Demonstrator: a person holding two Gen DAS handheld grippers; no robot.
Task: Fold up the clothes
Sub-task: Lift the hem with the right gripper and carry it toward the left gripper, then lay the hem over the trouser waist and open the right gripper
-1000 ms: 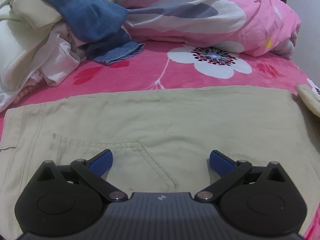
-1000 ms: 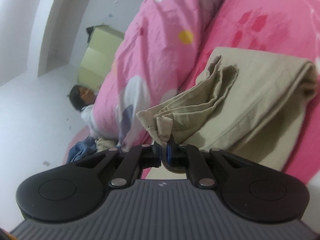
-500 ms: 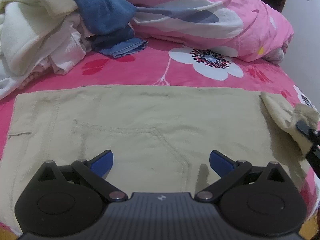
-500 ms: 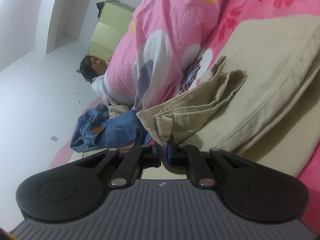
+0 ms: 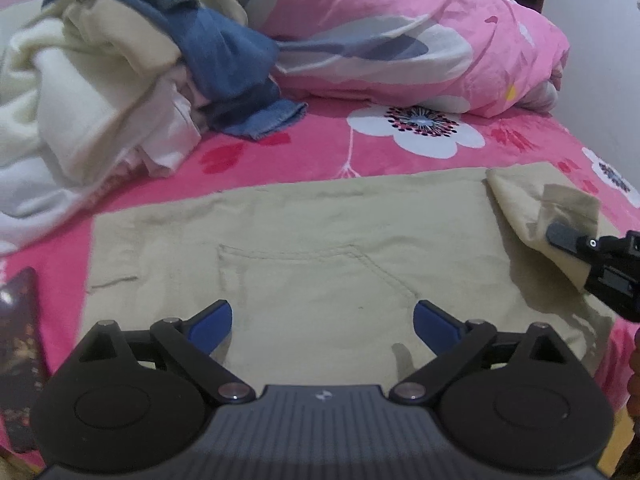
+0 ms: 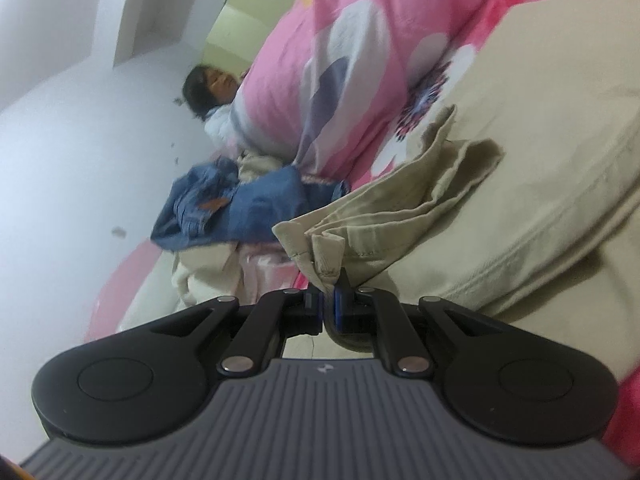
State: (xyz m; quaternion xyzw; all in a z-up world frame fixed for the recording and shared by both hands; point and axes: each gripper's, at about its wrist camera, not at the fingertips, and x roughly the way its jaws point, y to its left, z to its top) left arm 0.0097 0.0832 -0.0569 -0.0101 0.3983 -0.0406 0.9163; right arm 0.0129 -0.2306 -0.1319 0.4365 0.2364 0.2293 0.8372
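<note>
Khaki trousers (image 5: 320,256) lie flat across the pink bed, a back pocket facing up. My left gripper (image 5: 322,322) hovers open above their near edge, nothing between its blue pads. At the right edge of the left wrist view my right gripper (image 5: 560,236) comes in, holding a lifted trouser-leg end (image 5: 532,200). In the right wrist view that gripper (image 6: 329,300) is shut on the bunched hem (image 6: 320,252), with the folded khaki leg (image 6: 520,184) trailing behind it over the rest of the trousers.
A heap of cream, white and blue denim clothes (image 5: 132,64) sits at the back left of the bed. A pink flowered quilt (image 5: 400,36) is piled at the back. A dark phone-like object (image 5: 18,340) lies at the near left. A person (image 6: 212,88) lies beyond the quilt.
The left gripper has drawn back and risen, so more of the trousers shows. The right gripper has carried the hem leftward over the trousers and now enters the left wrist view.
</note>
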